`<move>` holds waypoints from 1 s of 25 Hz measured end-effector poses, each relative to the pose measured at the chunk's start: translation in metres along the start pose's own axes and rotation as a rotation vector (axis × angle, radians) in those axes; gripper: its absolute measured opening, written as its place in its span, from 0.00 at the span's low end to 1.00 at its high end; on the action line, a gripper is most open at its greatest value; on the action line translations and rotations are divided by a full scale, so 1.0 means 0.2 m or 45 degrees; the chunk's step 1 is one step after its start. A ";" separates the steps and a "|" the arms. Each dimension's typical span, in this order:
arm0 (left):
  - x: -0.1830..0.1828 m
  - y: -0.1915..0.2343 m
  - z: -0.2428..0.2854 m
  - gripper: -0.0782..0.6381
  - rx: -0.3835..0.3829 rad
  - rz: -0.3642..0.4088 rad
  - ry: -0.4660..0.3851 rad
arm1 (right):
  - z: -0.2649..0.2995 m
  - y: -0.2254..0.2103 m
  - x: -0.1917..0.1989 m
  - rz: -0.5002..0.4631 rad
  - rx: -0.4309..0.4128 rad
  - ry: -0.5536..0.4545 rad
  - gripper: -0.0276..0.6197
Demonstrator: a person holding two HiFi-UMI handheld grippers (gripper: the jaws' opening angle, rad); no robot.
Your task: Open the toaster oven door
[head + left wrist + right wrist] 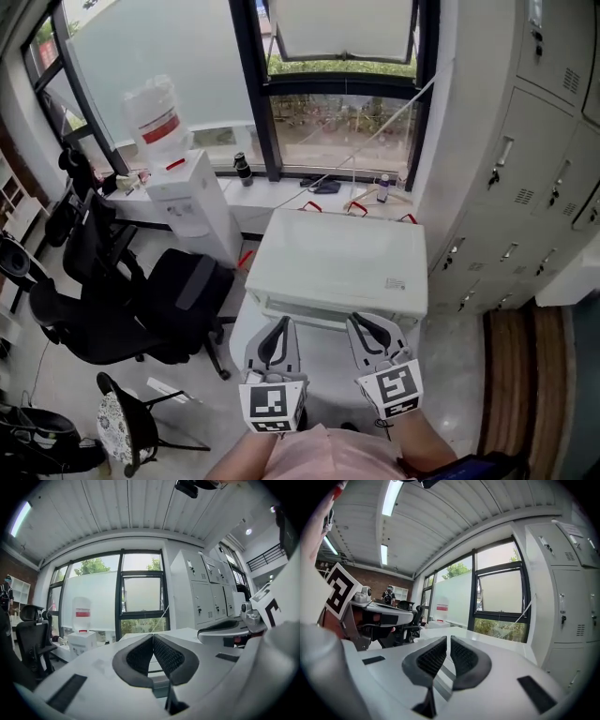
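Left gripper [279,328] and right gripper [359,326], fingers closed, empty, hover before the toaster oven [333,262]; water dispenser [192,202], chairs [141,309] leftward.

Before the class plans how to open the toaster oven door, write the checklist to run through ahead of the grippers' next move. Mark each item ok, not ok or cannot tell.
1. Toaster oven in view, ahead of both grippers: ok.
2. Left gripper empty: ok, jaws together on nothing.
3. Right gripper empty: ok, jaws all but closed, nothing between.
4. Jaws wide enough to take a handle: not ok, both shut.
5. Door handle located: cannot tell; the head view shows the oven's top, not its front face.
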State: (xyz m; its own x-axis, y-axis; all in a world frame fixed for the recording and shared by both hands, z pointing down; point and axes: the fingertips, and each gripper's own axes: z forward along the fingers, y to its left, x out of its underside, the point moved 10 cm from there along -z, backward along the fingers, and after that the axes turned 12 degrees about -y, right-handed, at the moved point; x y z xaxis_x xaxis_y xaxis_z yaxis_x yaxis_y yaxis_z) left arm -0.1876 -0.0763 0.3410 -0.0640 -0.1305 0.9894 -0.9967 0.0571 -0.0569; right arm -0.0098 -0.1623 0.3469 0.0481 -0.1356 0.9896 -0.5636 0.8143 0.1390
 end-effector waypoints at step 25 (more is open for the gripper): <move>0.28 0.25 0.18 0.13 0.199 -0.152 0.152 | 0.14 0.15 0.29 -0.347 -0.076 0.402 0.30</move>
State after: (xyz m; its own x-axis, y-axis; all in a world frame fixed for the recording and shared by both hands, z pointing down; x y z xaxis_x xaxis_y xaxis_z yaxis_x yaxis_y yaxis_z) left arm -0.2434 -0.1171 0.3892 0.0520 -0.0090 0.9986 -0.9929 -0.1072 0.0507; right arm -0.0471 -0.1620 0.4066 0.4442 -0.1786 0.8779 -0.4469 0.8051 0.3899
